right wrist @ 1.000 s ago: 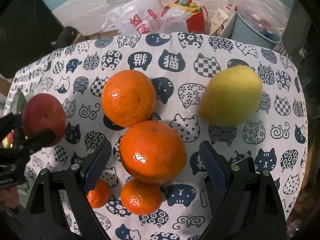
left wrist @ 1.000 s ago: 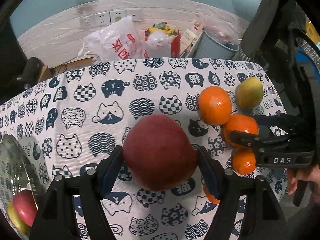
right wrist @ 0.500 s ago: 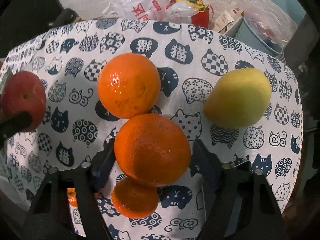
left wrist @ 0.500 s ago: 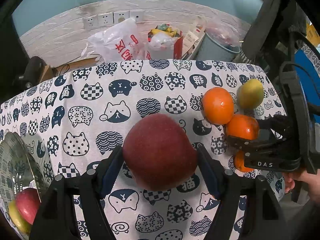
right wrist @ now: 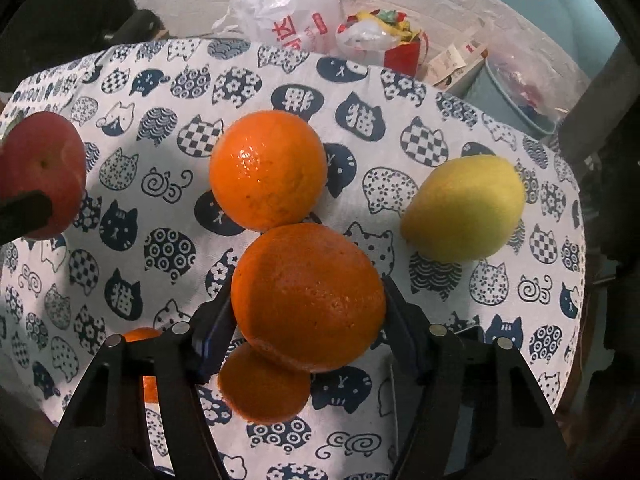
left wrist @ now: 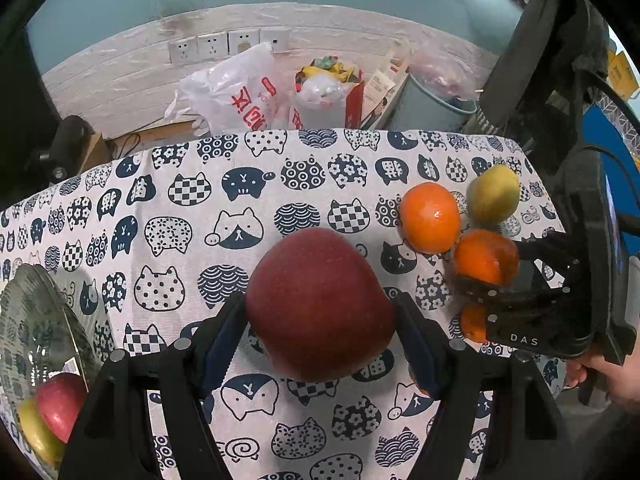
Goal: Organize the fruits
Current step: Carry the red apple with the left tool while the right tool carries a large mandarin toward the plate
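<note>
My left gripper (left wrist: 320, 332) is shut on a big red apple (left wrist: 320, 304) and holds it above the cat-print cloth (left wrist: 240, 208). At the right of the cloth, my right gripper (right wrist: 308, 316) is closing its jaws on a large orange (right wrist: 308, 296), and both pads touch its sides. A second orange (right wrist: 268, 168) lies just behind it and a yellow-green pear (right wrist: 464, 208) to its right. A small mandarin (right wrist: 264, 384) lies partly hidden under the gripped orange, and another mandarin (right wrist: 140, 336) lies behind the left finger. A glass bowl (left wrist: 40, 312) at the far left holds a red apple (left wrist: 60, 400) and a yellow fruit.
Behind the table's far edge stand plastic bags (left wrist: 240, 92), a red bag (left wrist: 332, 96) and a grey bucket (left wrist: 432, 108), below wall sockets (left wrist: 228, 42). A person's hand (left wrist: 612, 380) holds the right gripper at the cloth's right edge.
The right gripper's jaws closed in from wide apart onto the large orange, and its view rolled a little. The left gripper kept the apple almost still.
</note>
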The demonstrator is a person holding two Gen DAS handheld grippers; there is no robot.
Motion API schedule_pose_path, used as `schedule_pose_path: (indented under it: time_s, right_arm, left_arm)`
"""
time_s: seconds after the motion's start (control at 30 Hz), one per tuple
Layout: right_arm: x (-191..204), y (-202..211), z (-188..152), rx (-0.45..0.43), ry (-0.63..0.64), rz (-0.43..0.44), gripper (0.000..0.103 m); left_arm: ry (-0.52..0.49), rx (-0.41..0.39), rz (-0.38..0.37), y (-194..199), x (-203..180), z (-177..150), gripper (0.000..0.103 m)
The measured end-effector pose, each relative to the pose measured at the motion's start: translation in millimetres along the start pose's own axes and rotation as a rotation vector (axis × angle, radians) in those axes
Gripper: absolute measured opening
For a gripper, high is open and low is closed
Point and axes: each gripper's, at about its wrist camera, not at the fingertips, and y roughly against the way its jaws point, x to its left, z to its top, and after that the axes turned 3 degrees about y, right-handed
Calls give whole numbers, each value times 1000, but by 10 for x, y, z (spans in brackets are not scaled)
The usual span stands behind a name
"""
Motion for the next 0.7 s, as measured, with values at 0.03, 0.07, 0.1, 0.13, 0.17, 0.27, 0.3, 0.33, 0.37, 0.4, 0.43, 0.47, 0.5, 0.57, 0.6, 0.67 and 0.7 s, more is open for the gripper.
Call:
schedule_pose_path:
  time_s: [0.03, 0.07, 0.1, 0.13, 0.17, 0.27, 0.3, 0.33, 0.37, 0.4, 0.43, 0.47, 0.5, 0.57, 0.6, 0.67, 0.7]
  right_arm:
    - [4, 39, -5, -9, -2, -2, 67]
    - [9, 73, -10, -16, -4, -2, 67]
    - [11, 106, -8, -23, -7, -1, 67]
    - [17, 157, -15, -34, -12, 1, 67]
    - [26, 184, -13, -39, -14, 4, 67]
    - [61, 305, -17, -67, -22, 17, 67]
    - [79, 359, -13, -79, -22, 20, 67]
    - [84, 391, 2, -89, -23, 21, 67]
    - [87, 428, 18, -102, -24, 24, 67]
    - [91, 470, 33, -114, -25, 27, 67]
    - [100, 521, 46, -126, -28, 33, 67]
    - [102, 563, 67, -139, -31, 37, 67]
    - [106, 606, 80, -151, -32, 40, 67]
    - [119, 696, 121, -175, -36, 52, 67]
    - [128, 735, 138, -185, -37, 57, 67]
    - [155, 803, 159, -204, -37, 65, 67]
    - [173, 840, 172, -214, -36, 68, 67]
  left_arm:
    - [-2, -4, 1, 18, -4, -3, 76]
    - [-5, -8, 3, 35, -6, -3, 76]
    - [-10, -13, 7, 53, -14, -5, 76]
    - [-16, -20, 11, 78, -25, -7, 76]
    - [-19, -24, 12, 100, -28, -12, 76]
    - [-23, -34, 7, 154, -41, -6, 76]
    - [-24, -38, 7, 181, -46, -7, 76]
    - [-25, -42, 6, 210, -49, -7, 76]
    - [-26, -46, 6, 235, -54, -9, 76]
    - [-28, -51, 6, 264, -57, -11, 76]
    - [-31, -56, 7, 300, -57, -14, 76]
    - [-33, -61, 7, 328, -59, -18, 76]
    - [-36, -66, 7, 356, -60, -20, 76]
    - [-38, -77, 6, 409, -64, -31, 76]
    - [-40, -82, 6, 439, -64, -38, 76]
    - [-45, -94, 9, 499, -63, -54, 76]
    - [-46, -99, 9, 528, -61, -60, 76]
